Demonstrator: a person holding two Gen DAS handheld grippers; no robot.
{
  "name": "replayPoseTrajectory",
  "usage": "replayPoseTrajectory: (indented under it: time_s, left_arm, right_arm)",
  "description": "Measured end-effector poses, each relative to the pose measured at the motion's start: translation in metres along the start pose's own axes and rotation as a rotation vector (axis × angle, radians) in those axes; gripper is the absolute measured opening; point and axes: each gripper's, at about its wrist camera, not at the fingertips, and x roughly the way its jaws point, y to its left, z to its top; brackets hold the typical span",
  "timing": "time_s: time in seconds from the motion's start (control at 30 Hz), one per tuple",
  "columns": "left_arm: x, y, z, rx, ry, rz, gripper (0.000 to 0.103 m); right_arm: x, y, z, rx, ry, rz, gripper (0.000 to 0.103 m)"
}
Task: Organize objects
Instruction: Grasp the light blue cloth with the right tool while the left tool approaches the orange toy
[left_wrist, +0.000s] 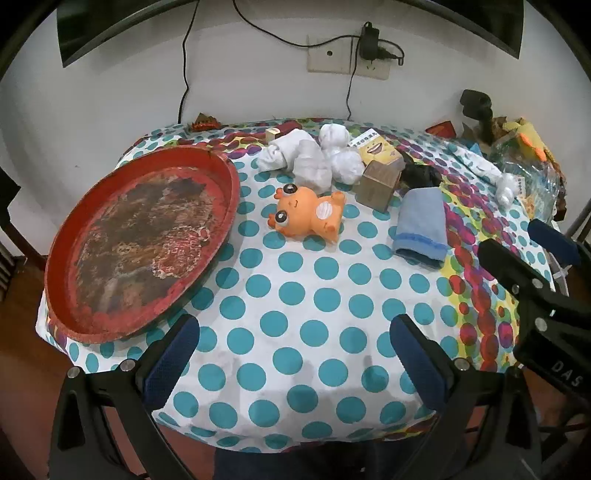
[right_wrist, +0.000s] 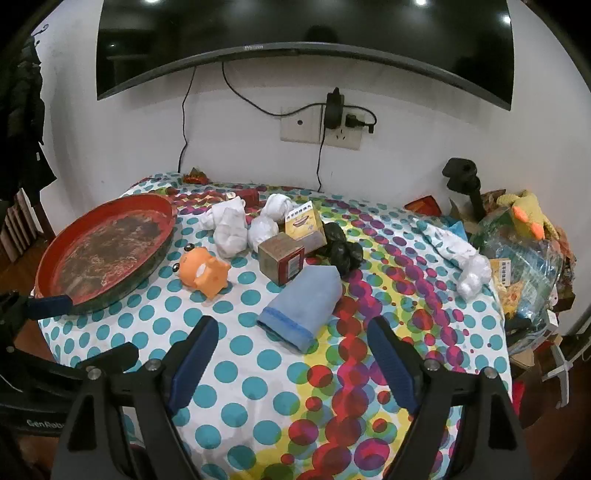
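Home living room: wall-mounted TV (right_wrist: 303, 40), wall socket (right_wrist: 321, 129) with plugged charger, polka-dot cloth-covered desk (left_wrist: 314, 325), orange toy (left_wrist: 306, 216), clutter pile (right_wrist: 524, 258) beside it.

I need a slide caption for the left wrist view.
Open left gripper above dotted tablecloth; empty round red tray beside orange plastic toy.

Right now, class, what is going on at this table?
A person holds two grippers above a spotted tablecloth. The left gripper and the right gripper are both open and hold nothing. The red tray on the left is empty. An orange toy, a folded blue cloth, a brown box and white bundles lie loose beside the tray. No sorting shows yet.
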Motion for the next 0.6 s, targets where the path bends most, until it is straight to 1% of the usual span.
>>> replayPoseTrajectory:
  time_s: [0.3, 0.6]
  left_arm:
    - [0.019, 0.005, 0.005, -0.007, 0.033, -0.005, 0.103]
    - [0.033, 0.011, 0.007, -0.014, 0.054, -0.002, 0.103]
  right_arm:
    - [0.020, 0.002, 0.003, -0.013, 0.034, -0.003, 0.085]
    - [0.042, -0.004, 0.004, 0.021, 0.055, 0.001, 0.085]
